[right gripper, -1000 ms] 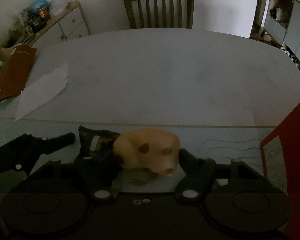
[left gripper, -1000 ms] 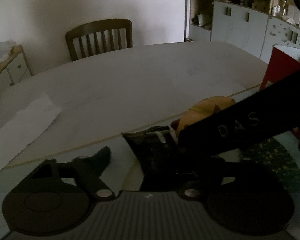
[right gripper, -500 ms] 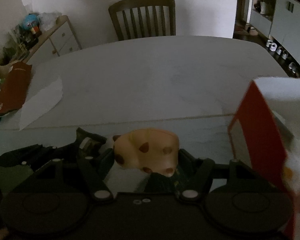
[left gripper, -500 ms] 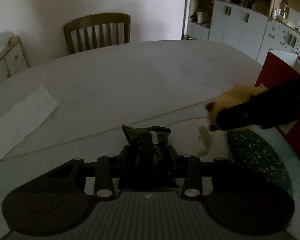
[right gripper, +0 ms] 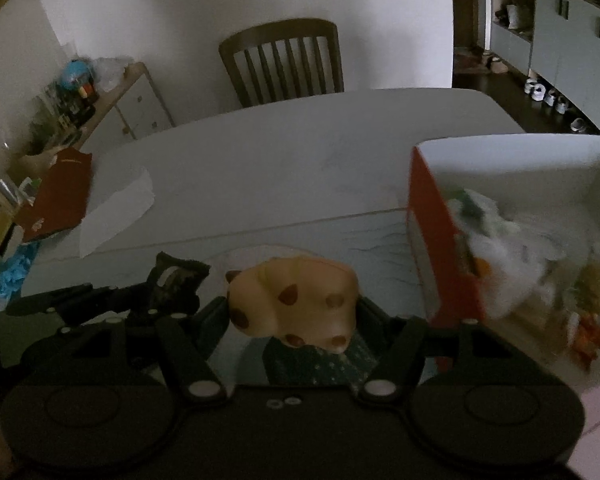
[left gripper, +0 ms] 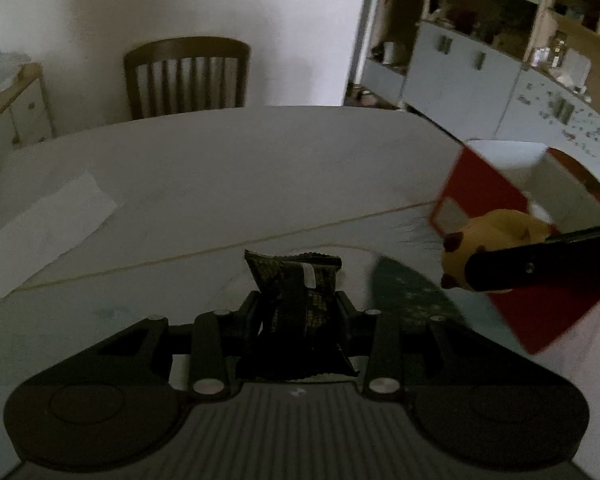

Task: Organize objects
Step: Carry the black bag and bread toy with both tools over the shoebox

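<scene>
My left gripper (left gripper: 298, 308) is shut on a dark snack packet (left gripper: 296, 280) and holds it above the table. My right gripper (right gripper: 294, 312) is shut on a yellow spotted toy animal (right gripper: 296, 296), held up beside an open red box (right gripper: 440, 264). In the left wrist view the toy (left gripper: 488, 248) and the right gripper's finger (left gripper: 540, 266) sit at the right, in front of the red box (left gripper: 476, 188). In the right wrist view the packet (right gripper: 178, 280) and the left gripper (right gripper: 100, 296) show at lower left. The box holds several pale and coloured items (right gripper: 512, 264).
A white table (left gripper: 240, 168) stretches ahead, with a white paper sheet (left gripper: 48, 228) at its left. A dark speckled mat (left gripper: 412, 296) lies below the grippers. A wooden chair (right gripper: 284, 60) stands at the far side. A red bag (right gripper: 60, 192) lies left. Cabinets stand at the right.
My right gripper has lifted the toy and carried it right, up to the red box. My left gripper has shut on the packet and raised it.
</scene>
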`<action>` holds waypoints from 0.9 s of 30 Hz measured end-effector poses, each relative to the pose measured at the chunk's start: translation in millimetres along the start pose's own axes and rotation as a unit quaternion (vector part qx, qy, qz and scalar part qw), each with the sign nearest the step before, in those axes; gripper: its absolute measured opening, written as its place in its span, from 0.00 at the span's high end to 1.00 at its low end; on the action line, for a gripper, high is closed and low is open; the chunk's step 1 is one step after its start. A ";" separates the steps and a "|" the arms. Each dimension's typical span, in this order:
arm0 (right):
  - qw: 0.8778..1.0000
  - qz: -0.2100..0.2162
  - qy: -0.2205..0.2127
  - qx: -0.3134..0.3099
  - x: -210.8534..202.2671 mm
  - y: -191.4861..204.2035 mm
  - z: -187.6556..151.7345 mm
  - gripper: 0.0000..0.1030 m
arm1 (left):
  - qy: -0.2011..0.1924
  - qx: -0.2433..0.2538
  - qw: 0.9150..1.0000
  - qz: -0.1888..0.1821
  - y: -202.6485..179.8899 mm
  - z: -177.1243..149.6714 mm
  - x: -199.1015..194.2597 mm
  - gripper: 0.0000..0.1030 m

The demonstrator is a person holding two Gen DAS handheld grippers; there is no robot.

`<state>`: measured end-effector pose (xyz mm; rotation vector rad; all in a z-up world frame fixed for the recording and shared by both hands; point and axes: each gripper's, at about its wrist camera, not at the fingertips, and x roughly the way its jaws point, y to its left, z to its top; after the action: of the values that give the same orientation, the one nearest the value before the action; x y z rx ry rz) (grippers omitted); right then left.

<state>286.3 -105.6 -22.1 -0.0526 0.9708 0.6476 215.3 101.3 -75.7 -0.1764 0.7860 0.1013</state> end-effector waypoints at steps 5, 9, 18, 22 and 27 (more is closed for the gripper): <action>1.000 0.000 -0.015 0.011 -26.9 -13.6 -5.1 0.34 | 0.002 0.012 1.000 -0.022 -20.5 -1.4 -19.1 0.64; 1.000 0.001 -0.024 0.013 -43.8 -24.9 -8.9 0.34 | -0.001 0.018 0.999 -0.032 -37.0 0.6 -30.2 0.64; 0.999 0.002 -0.041 0.018 -72.0 -58.4 -14.6 0.34 | -0.009 0.029 0.998 -0.047 -78.7 9.7 -40.6 0.64; 0.999 0.001 -0.046 0.023 -81.0 -77.5 -15.8 0.34 | -0.012 0.038 0.998 -0.054 -100.2 12.9 -39.7 0.64; 0.998 -0.003 -0.049 0.033 -90.1 -104.2 -19.9 0.34 | -0.014 0.050 0.997 -0.064 -126.1 17.1 -36.1 0.64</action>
<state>291.5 -240.5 11.7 0.0343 0.8958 0.6071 221.5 -19.9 -23.1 -0.1305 0.7480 -0.0554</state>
